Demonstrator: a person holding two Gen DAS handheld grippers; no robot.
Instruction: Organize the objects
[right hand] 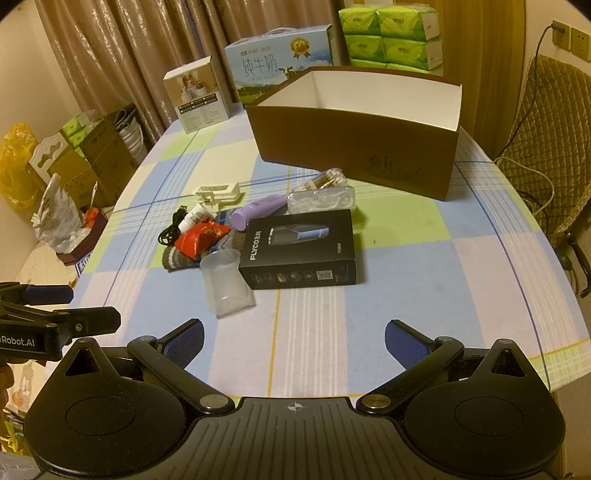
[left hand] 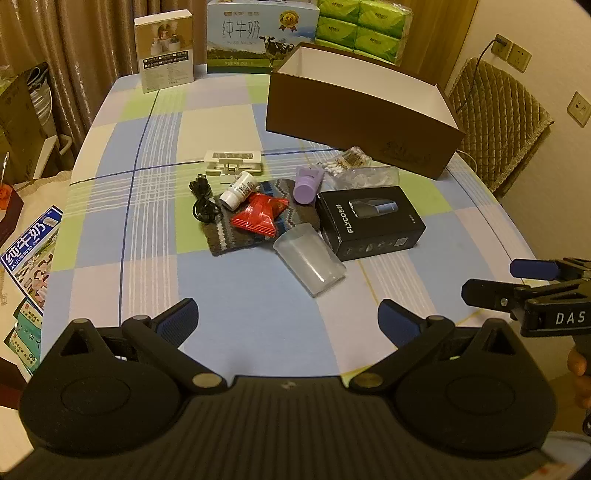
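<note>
A heap of small items lies mid-table: a black FLYCO box [left hand: 370, 221] [right hand: 301, 248], a clear plastic cup [left hand: 309, 258] [right hand: 225, 280] on its side, a red packet [left hand: 260, 216] [right hand: 201, 236] on a knitted cloth [left hand: 229, 236], a purple tube [left hand: 308, 183] [right hand: 258, 212], a white bottle [left hand: 238, 190], a black cable [left hand: 202, 201] and a white clip [left hand: 233, 162]. Behind them stands an open brown box [left hand: 364, 122] [right hand: 354, 144]. My left gripper [left hand: 287, 321] and right gripper [right hand: 294, 341] both hover open over the near table edge, holding nothing.
Cotton swabs [left hand: 349, 161] and a clear packet [right hand: 321, 197] lie by the brown box. A milk carton [left hand: 258, 35], a small carton [left hand: 164, 51] and green tissue packs [left hand: 360, 27] line the far edge. A padded chair [right hand: 546, 147] stands at the right.
</note>
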